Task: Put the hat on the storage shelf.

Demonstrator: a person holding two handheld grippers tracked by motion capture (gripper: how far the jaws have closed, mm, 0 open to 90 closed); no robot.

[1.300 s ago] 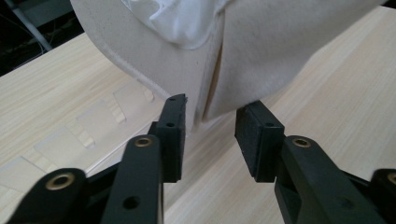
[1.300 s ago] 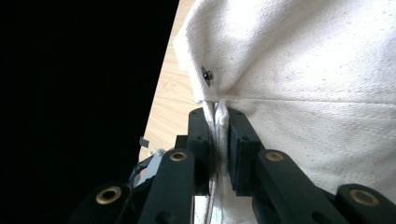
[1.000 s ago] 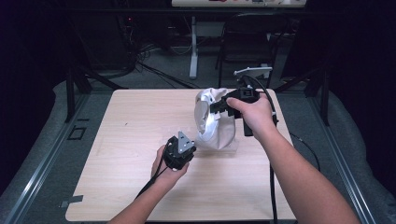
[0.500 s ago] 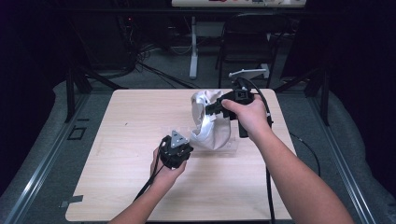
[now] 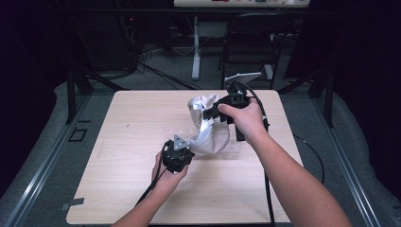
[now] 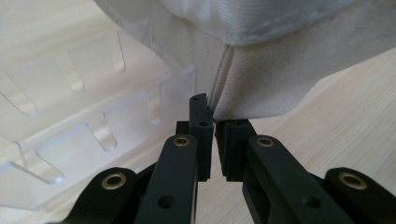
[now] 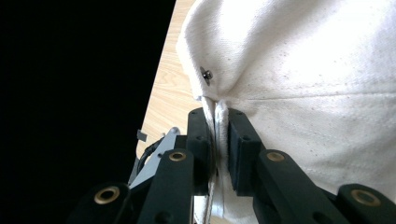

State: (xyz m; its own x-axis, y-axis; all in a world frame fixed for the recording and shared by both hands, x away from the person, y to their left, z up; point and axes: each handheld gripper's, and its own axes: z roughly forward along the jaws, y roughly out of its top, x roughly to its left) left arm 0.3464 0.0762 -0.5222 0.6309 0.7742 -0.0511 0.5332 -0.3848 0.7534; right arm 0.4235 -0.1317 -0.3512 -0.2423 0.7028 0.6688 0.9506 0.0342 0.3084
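A white cloth bag (image 5: 209, 130) hangs over the middle of the wooden table (image 5: 127, 127), held from two sides. My right gripper (image 5: 211, 113) is shut on its upper rim; in the right gripper view the jaws pinch a folded seam (image 7: 216, 112) just below a small metal snap (image 7: 207, 73). My left gripper (image 5: 181, 147) is shut on the bag's lower left edge, and in the left gripper view the cloth hem (image 6: 219, 100) runs down between its jaws. A clear slotted acrylic rack (image 6: 93, 140) lies right beside and under the bag.
The clear rack's edge (image 5: 234, 149) pokes out from under the bag on the right. A folding chair (image 5: 248, 42) and cables stand on the dark floor beyond the table's far edge. Bare wood stretches across the left and front of the table.
My right gripper has shifted a little left and nearer with the bag's rim. The left gripper stays almost in place on the lower edge.
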